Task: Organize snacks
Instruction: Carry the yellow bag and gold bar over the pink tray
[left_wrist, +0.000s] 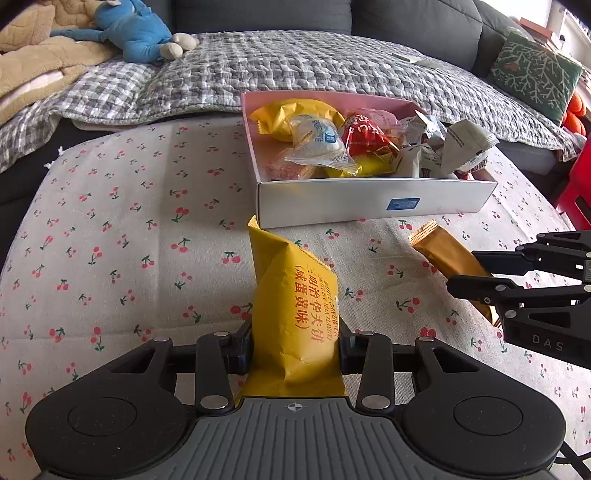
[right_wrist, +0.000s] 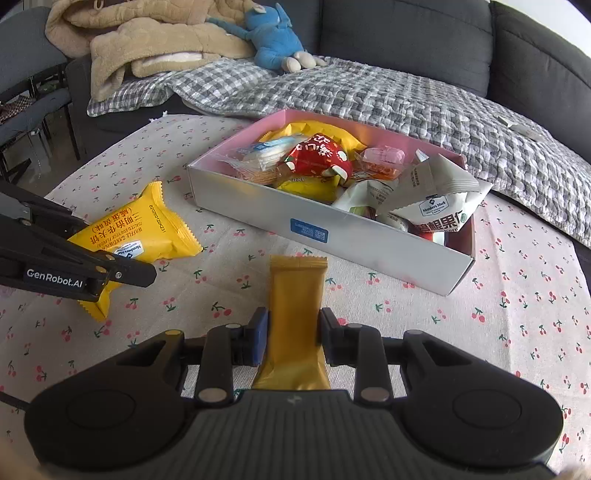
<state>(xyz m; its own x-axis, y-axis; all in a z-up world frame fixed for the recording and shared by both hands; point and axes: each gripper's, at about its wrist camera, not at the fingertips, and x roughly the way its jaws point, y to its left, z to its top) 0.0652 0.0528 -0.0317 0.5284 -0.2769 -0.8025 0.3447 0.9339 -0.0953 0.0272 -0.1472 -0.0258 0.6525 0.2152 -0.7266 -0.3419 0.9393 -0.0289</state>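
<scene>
Left tool clamping yellow waffle packet, right tool clamping gold bar

Left claw grips yellow waffle packet before snack box.

Tablecloth: off-white, scattered with small red cherries on green stems.
Snack box: white outside with a small blue label, pink inside.
Waffle packet: bright yellow with orange lettering.
Bar wrapper: plain metallic gold.
Packets in the box: yellow, a red one with white characters, pale white ones, one pink.
Quilt, far side: grey and white check.
Plush toy: blue with beige feet.
Blanket, far left: tan.
Sofa: dark grey.
Cushion, far right: green with a white branch pattern.
Grippers: black, dark blue finger pads.
</scene>
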